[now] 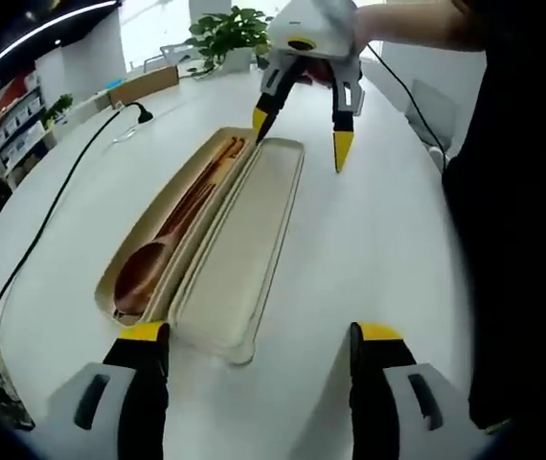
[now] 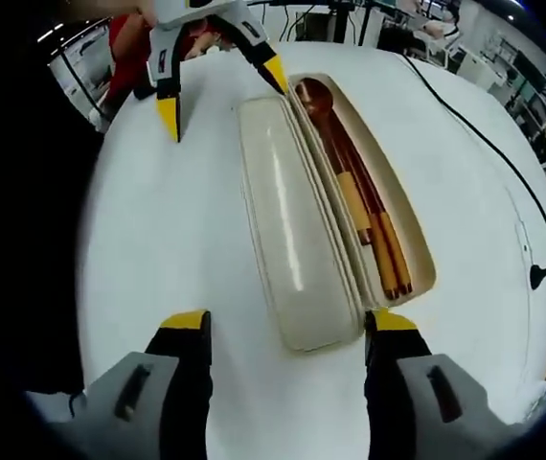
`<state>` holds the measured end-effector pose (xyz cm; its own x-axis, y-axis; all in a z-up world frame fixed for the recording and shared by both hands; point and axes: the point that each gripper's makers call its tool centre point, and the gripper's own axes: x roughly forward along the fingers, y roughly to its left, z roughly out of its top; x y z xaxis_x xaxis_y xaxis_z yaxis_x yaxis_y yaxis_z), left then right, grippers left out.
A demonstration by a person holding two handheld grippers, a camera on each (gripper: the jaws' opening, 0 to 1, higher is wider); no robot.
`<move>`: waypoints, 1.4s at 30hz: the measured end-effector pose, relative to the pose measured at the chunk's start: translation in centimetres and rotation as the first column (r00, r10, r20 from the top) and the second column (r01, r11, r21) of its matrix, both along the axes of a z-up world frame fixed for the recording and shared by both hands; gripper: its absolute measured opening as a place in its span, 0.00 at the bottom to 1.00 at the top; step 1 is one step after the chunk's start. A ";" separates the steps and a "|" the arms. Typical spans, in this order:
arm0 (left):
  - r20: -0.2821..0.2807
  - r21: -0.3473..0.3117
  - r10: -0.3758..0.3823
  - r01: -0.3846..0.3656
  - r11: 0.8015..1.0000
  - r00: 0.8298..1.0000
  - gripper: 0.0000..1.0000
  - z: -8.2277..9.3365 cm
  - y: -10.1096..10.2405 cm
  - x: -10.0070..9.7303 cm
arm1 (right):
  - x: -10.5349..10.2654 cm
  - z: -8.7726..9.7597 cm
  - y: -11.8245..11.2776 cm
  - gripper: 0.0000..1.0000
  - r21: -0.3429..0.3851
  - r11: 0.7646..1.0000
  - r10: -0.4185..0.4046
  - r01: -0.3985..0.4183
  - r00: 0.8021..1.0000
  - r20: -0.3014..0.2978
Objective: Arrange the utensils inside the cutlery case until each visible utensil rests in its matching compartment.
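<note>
One cutlery case (image 1: 196, 240) is lying open on the white worktop (image 1: 369, 240), with its lid (image 2: 292, 240) flat beside the tray, and one wooden spoon (image 1: 148, 268) and what look like two chopsticks (image 2: 383, 244) are resting inside. The left gripper (image 1: 259, 335) and the right gripper (image 2: 287, 321) are both hanging near the case with jaws spread wide, holding nothing. The wooden things are looking light, stiff and smooth, so pinching them at the middle is probably best.

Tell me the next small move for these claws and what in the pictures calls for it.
Probably none beyond easing both back. The wooden spoon and wooden chopsticks already lie lengthwise in the beige cutlery case's tray, beside its open lid. The left claw and right claw are both open, each near one end of the case, holding nothing.
</note>
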<state>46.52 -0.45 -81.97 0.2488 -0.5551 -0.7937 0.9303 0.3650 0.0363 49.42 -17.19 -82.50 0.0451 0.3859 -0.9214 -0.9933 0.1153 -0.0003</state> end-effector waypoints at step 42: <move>-0.181 0.376 -0.166 0.224 0.899 0.969 0.38 -0.4 -3.6 -3.4 | -4.2 0.0 2.1 0.37 -0.152 0.984 0.089 -0.090 0.996 -0.013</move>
<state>43.16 -4.06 -82.37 0.0370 -0.2186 -0.9751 0.9873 0.1588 0.0018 45.24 -15.11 -82.47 0.0110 0.2435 -0.9698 -0.9997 0.0251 -0.0051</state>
